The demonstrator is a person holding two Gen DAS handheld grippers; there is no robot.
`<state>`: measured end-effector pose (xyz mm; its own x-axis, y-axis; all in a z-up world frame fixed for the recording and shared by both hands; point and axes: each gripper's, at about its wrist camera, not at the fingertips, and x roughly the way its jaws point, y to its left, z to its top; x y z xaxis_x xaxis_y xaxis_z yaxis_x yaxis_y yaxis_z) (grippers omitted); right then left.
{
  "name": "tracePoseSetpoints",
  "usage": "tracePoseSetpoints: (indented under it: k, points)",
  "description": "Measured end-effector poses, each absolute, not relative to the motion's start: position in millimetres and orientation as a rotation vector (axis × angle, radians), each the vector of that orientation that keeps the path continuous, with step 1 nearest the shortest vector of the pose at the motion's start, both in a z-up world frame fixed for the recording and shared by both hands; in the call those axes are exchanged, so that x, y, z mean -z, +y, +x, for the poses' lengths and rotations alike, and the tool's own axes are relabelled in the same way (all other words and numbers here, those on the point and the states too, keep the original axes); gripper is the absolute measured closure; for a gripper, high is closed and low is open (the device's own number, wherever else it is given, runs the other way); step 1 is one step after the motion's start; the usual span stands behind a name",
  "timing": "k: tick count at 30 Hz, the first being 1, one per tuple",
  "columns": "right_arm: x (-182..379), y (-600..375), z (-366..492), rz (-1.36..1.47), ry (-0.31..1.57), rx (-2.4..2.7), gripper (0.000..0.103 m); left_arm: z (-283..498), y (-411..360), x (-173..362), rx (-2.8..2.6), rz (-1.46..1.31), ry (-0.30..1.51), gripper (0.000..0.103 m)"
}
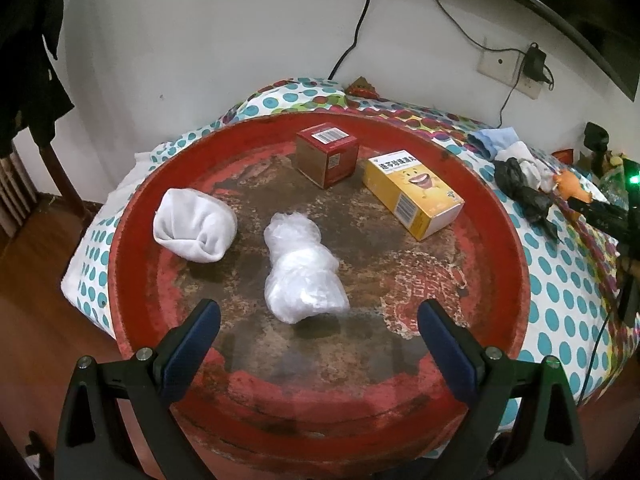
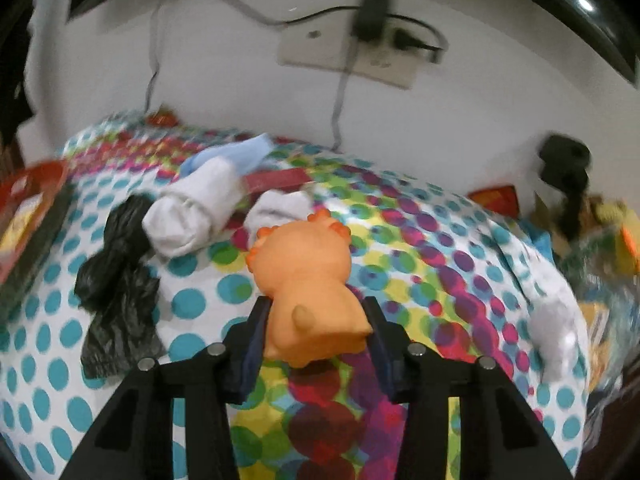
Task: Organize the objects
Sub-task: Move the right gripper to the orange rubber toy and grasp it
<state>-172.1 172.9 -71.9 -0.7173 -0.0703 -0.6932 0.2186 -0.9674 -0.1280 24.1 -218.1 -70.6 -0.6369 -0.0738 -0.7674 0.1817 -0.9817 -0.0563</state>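
My right gripper (image 2: pixel 316 320) is shut on an orange toy animal (image 2: pixel 308 276), its pads pressed against the toy's sides above the dotted cloth. My left gripper (image 1: pixel 320 320) hangs open over the near part of a round red tray (image 1: pixel 132 200), with nothing between its fingers. On the tray lie a rolled white sock (image 1: pixel 194 230), a clear plastic bag bundle (image 1: pixel 304 272), a red box (image 1: pixel 327 152) and a yellow box (image 1: pixel 414 192). In the left wrist view the orange toy (image 1: pixel 572 184) shows at the far right.
A black plastic bag (image 2: pixel 116 280), a rolled white sock (image 2: pixel 192 212), a blue cloth (image 2: pixel 240 152) and another white sock (image 2: pixel 280 204) lie on the dotted cloth (image 2: pixel 420 248). A white bundle (image 2: pixel 556 332) sits at the right edge. Cables and a wall socket (image 2: pixel 352 56) hang behind.
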Motion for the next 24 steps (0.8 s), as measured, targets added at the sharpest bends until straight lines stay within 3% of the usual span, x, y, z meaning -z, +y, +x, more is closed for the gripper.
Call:
tracePoseSetpoints:
  k: [5, 20, 24]
  points:
    - [70.9, 195.6, -174.7, 1.143, 0.161, 2.832, 0.057, 23.6, -216.8, 70.8, 2.713, 1.265, 0.189, 0.005]
    - [78.2, 214.9, -182.1, 1.239, 0.039, 2.861, 0.056, 20.5, -202.0, 56.0, 2.7, 1.256, 0.201, 0.003]
    - [78.7, 216.8, -182.3, 1.237, 0.019, 2.855, 0.056, 10.9, -177.0, 41.0, 2.717, 1.248, 0.103, 0.002]
